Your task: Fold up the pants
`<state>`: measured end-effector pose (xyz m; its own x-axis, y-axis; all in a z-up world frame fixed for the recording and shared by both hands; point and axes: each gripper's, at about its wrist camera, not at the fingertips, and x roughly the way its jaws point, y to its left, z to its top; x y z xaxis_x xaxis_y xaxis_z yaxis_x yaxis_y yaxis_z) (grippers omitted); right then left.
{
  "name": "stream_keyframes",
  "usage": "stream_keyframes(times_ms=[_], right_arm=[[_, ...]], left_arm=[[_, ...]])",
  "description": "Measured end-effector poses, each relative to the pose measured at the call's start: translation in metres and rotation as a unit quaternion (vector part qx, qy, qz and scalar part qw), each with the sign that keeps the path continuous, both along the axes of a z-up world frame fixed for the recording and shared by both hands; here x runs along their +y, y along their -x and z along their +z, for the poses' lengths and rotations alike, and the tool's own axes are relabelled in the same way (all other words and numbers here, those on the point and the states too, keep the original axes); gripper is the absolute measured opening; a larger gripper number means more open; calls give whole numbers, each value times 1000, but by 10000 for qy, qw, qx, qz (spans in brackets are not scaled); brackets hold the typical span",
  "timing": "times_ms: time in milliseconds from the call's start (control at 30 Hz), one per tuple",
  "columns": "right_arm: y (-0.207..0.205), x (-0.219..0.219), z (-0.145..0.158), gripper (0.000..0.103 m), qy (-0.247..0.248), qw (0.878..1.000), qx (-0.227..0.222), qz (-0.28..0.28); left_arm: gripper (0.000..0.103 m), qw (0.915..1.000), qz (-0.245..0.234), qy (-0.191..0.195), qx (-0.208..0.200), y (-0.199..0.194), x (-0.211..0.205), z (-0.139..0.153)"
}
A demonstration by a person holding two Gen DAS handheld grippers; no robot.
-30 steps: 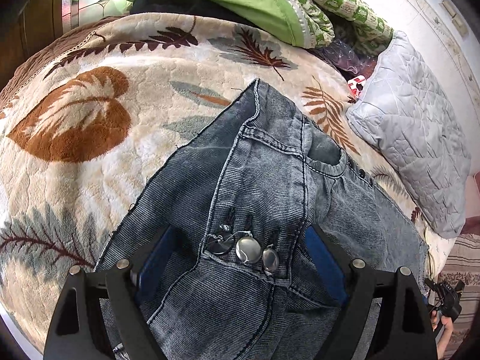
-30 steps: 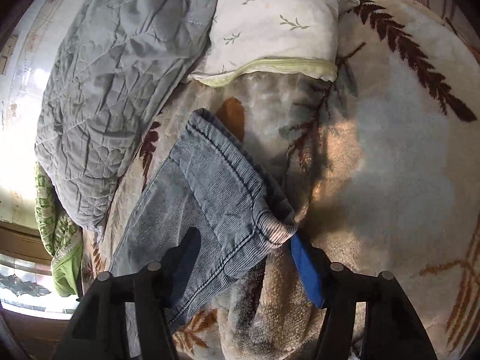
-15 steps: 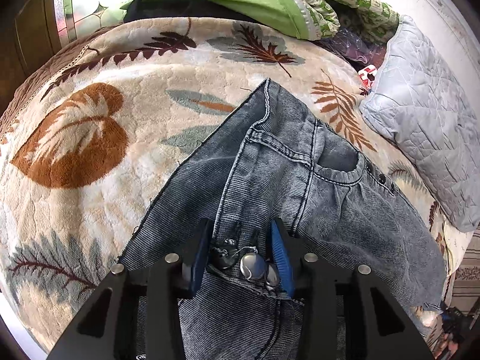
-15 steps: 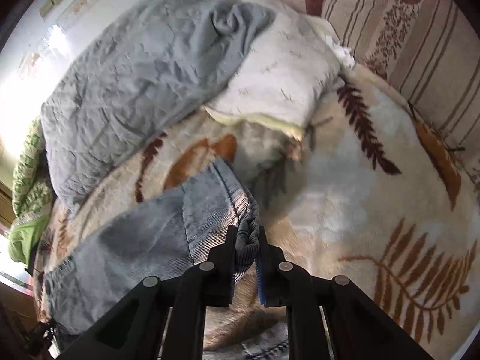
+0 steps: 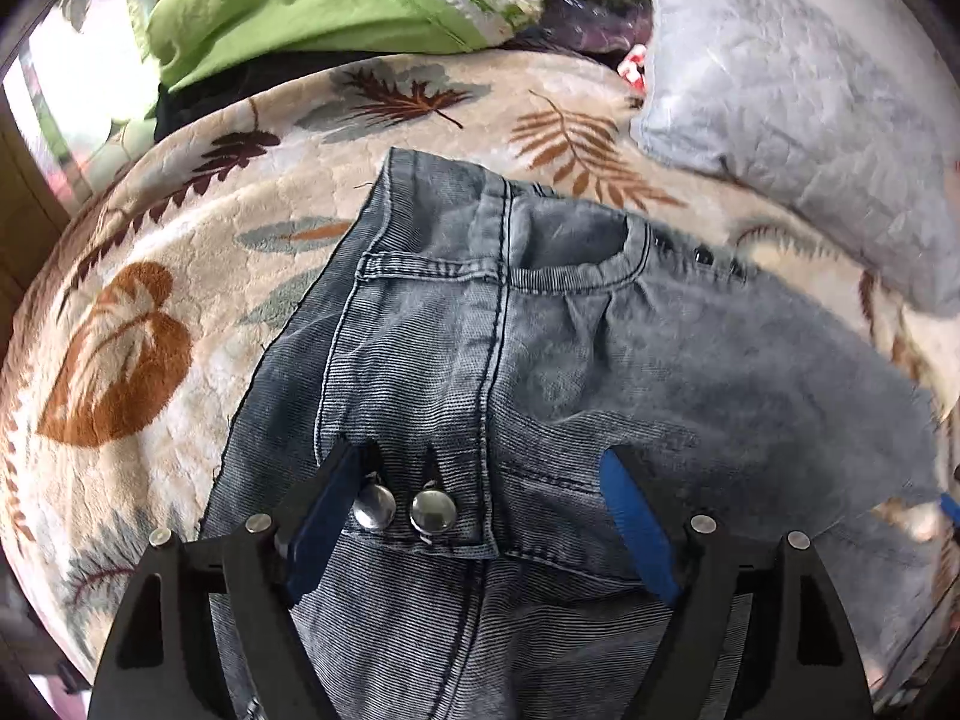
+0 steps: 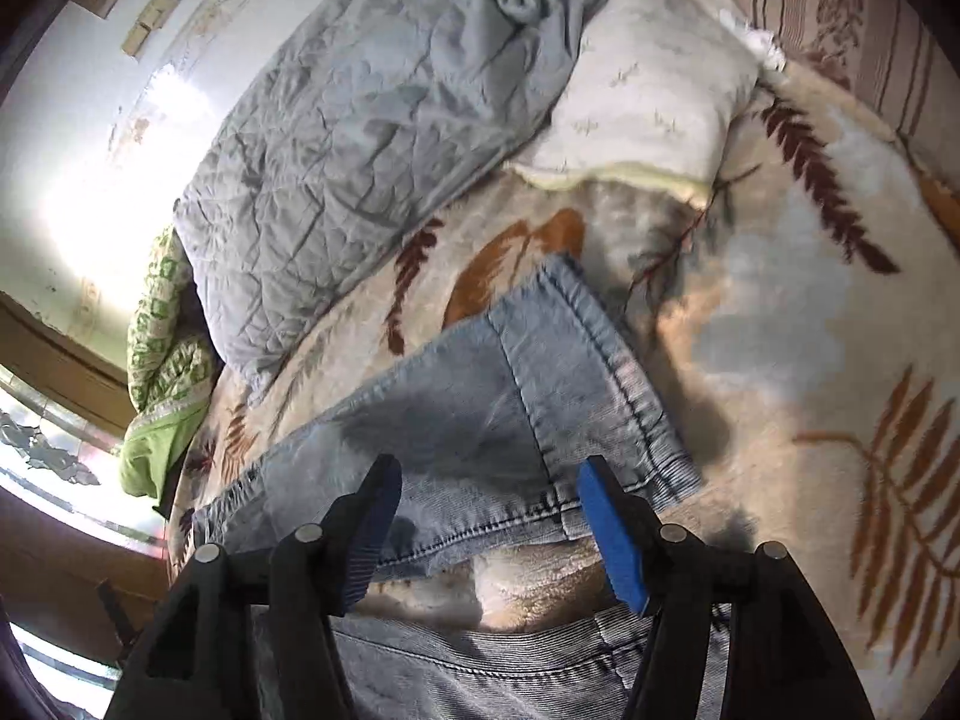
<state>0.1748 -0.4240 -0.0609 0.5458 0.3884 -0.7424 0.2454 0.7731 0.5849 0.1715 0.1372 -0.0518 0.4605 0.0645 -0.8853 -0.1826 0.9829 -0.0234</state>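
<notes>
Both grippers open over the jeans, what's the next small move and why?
Probably lift both clear. The left gripper and right gripper have just been opening, with nothing pinched, and the jeans lie folded on the blanket.

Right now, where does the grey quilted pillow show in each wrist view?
Left wrist: grey quilted pillow at upper right, beyond the washed grey denim pants.
Right wrist: same pillow fills the upper left, above the pants' hem.
Shared landmark: the green cloth by the window, upper left in the left view, lower left in the right.
</notes>
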Motion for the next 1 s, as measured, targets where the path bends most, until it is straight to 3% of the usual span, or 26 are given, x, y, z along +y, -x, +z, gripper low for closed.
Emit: stream_keyframes(times_ms=[33,67,200,267,333,367,467,533,633,767,900,1000], right_arm=[[-6,3,-21,68,91,9987,486,102],[-4,2,-36,59,225,9963,833,-31],[-3,13,2,61,793,9962,368,-61],[-10,26,18,64,690,9975,58,164],[-17,45,23,70,526,9973,-150,492],[-21,53,16,74,542,9967,-63,609],[-34,60,-29,73,545,9914,901,771],[-35,50,-15,73,365,9962,508,612],[-50,23,16,73,496,9985,22,218],[-95,-11,14,72,916,9952,316,-115],[-126,-19,-5,68,1001,9934,545,83],[-136,-16,-19,59,1057,9921,632,240]], left_arm=[[84,9997,-124,-220,9,1,-5,-1],[84,9995,-180,-260,59,1,-6,0],[84,9998,117,161,9,0,11,9],[84,9990,223,396,-35,0,17,10],[85,9992,213,322,101,-4,19,5],[85,9992,195,310,137,-4,20,4],[85,9968,199,774,-9,-5,35,13],[85,9922,360,1154,-303,-8,55,26],[85,9860,585,1508,-414,-29,79,37],[85,9800,549,1883,-339,-61,90,35],[84,9683,624,2412,-198,-87,101,22],[71,9541,713,2905,-146,-101,108,13]])
